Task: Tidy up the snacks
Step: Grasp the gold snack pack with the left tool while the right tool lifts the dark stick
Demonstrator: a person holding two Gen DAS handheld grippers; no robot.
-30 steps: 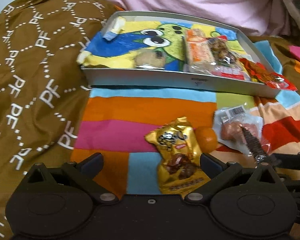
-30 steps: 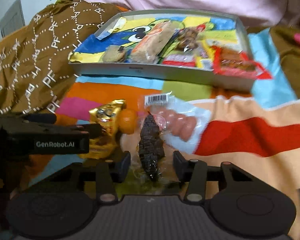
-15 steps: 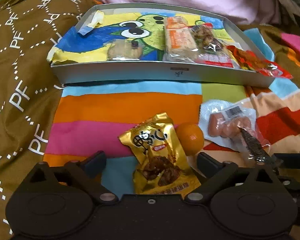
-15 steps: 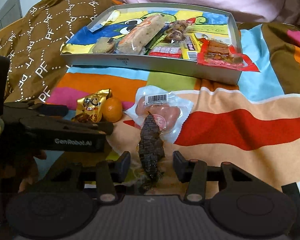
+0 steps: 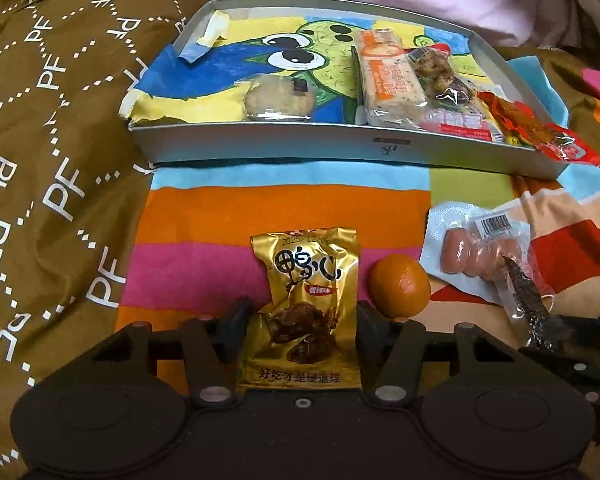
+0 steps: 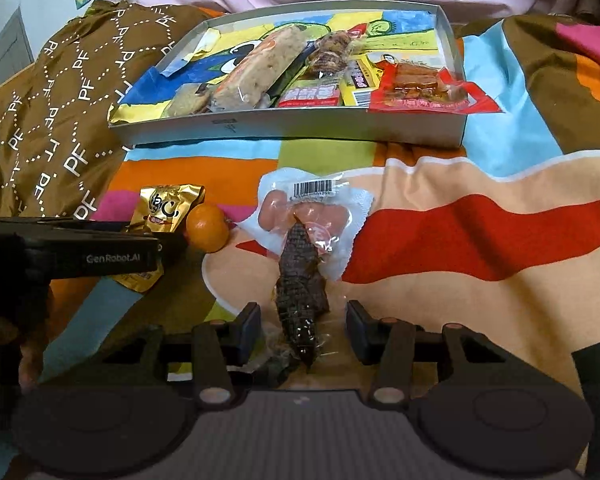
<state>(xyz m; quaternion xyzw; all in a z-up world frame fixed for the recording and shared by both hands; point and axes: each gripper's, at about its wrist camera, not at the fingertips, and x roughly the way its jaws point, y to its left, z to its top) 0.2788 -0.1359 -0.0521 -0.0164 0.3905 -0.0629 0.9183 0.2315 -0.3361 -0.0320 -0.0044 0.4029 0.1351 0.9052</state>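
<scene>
At the bottom of the left wrist view my left fingers [image 5: 300, 322] stand apart on either side of a gold snack packet [image 5: 306, 312], which lies flat on the striped bedspread [image 5: 284, 208]; the pads sit just beside its edges, and I cannot tell whether they press it. Just right of the packet sits a small orange [image 5: 400, 285], close to the packet but with a gap between them. At the bottom of the right wrist view my right fingers [image 6: 303, 334] are also apart, with a dark dried fish in clear wrap [image 6: 300, 280] lying lengthwise between them, clear space showing on both sides of it. The far end of the fish lies over a clear pack of pink sausages [image 6: 312, 216] with a barcode label, in the middle of that view. Further up, across the top half of both views, a shallow grey tray [image 5: 340, 148] rests on the bedspread, lined with a cartoon drawing. Inside it lie a round biscuit [image 5: 280, 98] near the front wall, a long orange-and-white bar [image 5: 388, 78] at centre, a brown lumpy snack in clear wrap [image 5: 440, 76] beside it, and a red packet [image 6: 428, 92] at the right, its corner hanging over the front wall. A brown blanket printed with white letters [image 5: 52, 120] fills the left.
</scene>
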